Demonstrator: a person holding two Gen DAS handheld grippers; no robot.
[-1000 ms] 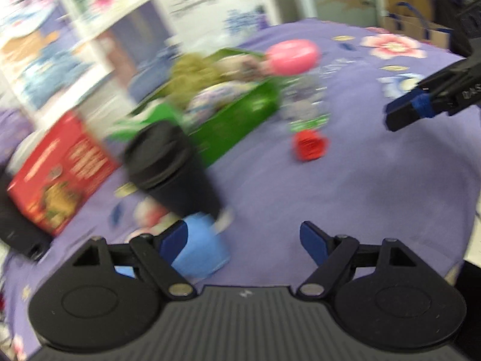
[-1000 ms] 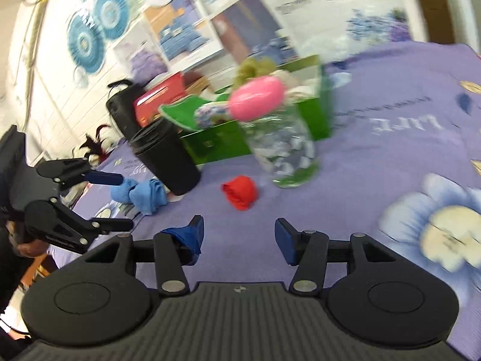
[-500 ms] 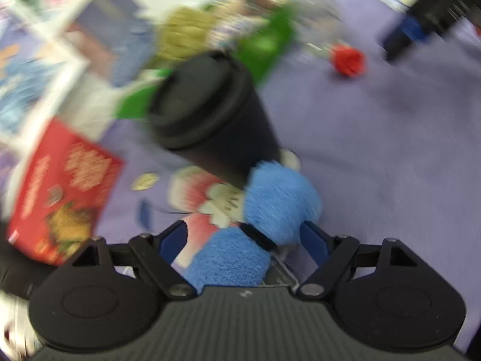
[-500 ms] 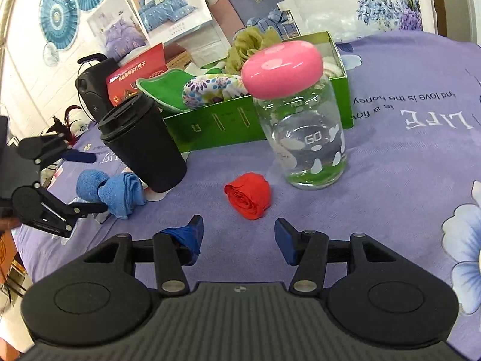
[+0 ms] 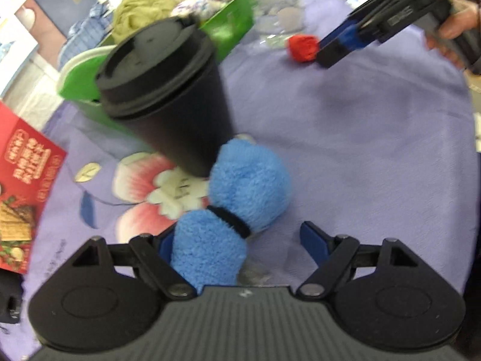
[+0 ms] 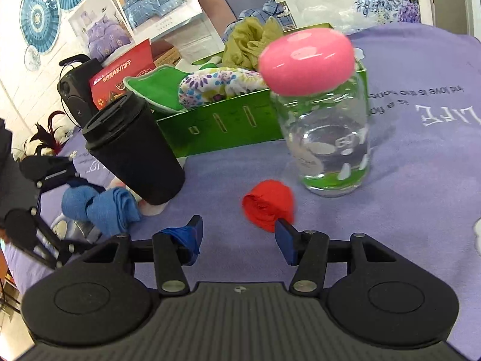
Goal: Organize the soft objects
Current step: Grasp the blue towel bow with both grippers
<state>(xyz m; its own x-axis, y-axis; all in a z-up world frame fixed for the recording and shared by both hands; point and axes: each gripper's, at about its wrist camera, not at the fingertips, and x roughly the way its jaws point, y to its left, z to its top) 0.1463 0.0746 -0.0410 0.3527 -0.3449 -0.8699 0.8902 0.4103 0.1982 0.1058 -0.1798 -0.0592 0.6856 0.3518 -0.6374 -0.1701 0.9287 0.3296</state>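
Spread wide, the left gripper fingers now straddle the blue fuzzy bundle beside the black cup, its left pad seemingly touching the fluff. Likewise spread, the right gripper has closed in on the red rose, its right fingertip at the cloth's edge.

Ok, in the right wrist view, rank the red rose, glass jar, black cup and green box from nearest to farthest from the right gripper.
1. Red rose: just ahead of the right gripper, by its right finger.
2. Glass jar with the pink lid: farther back, to the right.
3. Black cup: off to the left; too close to the jar to call firmly.
4. Green box: behind both, farthest.
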